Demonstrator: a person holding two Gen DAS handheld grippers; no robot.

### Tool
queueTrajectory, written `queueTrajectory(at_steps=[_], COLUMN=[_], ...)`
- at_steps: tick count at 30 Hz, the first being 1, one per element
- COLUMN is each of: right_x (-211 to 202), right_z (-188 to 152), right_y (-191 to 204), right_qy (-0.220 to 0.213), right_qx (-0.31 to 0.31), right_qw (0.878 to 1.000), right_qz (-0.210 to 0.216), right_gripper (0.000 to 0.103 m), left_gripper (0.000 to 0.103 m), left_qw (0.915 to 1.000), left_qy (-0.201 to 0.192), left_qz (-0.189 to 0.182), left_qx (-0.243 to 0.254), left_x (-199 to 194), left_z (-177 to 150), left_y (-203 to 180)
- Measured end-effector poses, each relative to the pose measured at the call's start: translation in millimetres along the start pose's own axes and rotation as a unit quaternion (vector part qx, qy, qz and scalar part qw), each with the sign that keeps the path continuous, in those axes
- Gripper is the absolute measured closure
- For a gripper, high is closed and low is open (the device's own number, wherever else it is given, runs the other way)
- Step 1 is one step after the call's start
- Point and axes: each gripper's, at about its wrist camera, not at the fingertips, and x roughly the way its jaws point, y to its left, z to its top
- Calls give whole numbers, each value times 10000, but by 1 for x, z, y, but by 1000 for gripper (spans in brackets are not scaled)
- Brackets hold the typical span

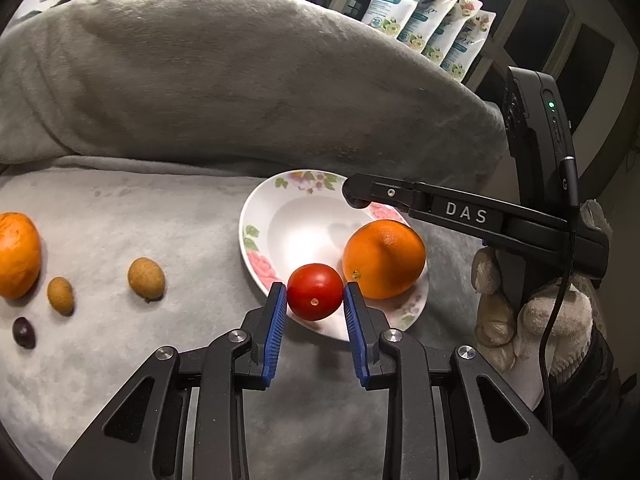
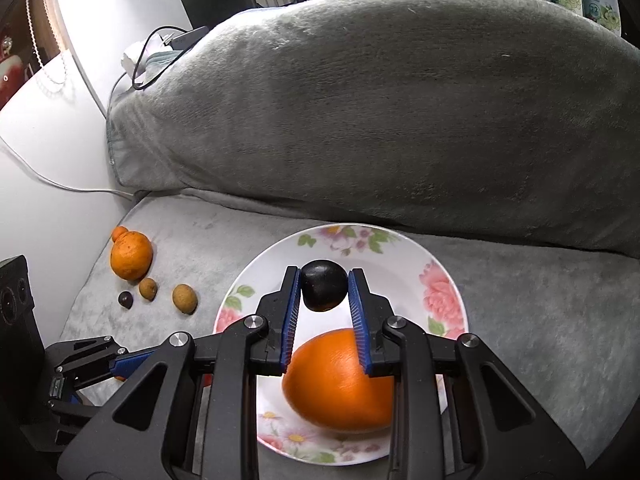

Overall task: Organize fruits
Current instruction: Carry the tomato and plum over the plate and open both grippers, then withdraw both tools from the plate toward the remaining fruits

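My left gripper [image 1: 315,294] is shut on a red tomato [image 1: 315,291], held over the near rim of a white floral plate [image 1: 256,216]. A large orange [image 1: 383,258] lies in that plate. My right gripper [image 2: 323,286] is shut on a dark round fruit [image 2: 323,285], above the middle of the plate [image 2: 440,280], with the orange [image 2: 336,384] below its fingers. In the left wrist view the right gripper [image 1: 356,196] reaches in from the right over the plate's far rim. On the grey blanket to the left lie a mandarin [image 1: 18,254], two brown fruits [image 1: 146,279] [image 1: 61,295] and a small dark fruit [image 1: 23,333].
A big grey blanket-covered cushion [image 1: 240,80] rises behind the plate. Floral packets [image 1: 432,12] stand behind it at the right. A gloved hand [image 1: 532,320] holds the right gripper. At the left in the right wrist view are a white wall [image 2: 48,184] and cables [image 2: 148,60].
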Motion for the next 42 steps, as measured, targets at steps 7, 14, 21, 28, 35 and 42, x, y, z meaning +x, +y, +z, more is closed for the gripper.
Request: queueTrajectory(at_steps=[7, 14, 21, 28, 35, 42], right_x=[3, 1, -8, -15, -25, -33], right_z=[0, 2, 3, 6, 5, 5], right_y=[-4, -6, -5, -3, 0, 6], right_qy=[44, 16, -183, -248, -391, -420], right_qx=[6, 37, 27, 18, 18, 26], right_qw=[10000, 10000, 9998, 9995, 9990, 9990], right_qz=[-12, -62, -117, -174, -196, -167], right_gripper=[77, 76, 36, 25, 12, 12], left_gripper=[75, 75, 57, 30, 25, 25], left_qw=[10000, 9999, 9998, 9996, 9990, 9979], left_qy=[6, 2, -31, -99, -201, -364], left_qz=[-1, -2, 42, 119, 257, 421], left_qx=[59, 123, 213, 236, 311, 329], left_x=[3, 4, 2, -3, -10, -26], left_z=[1, 4, 3, 3, 2, -1], left_y=[-5, -10, -13, -14, -17, -13])
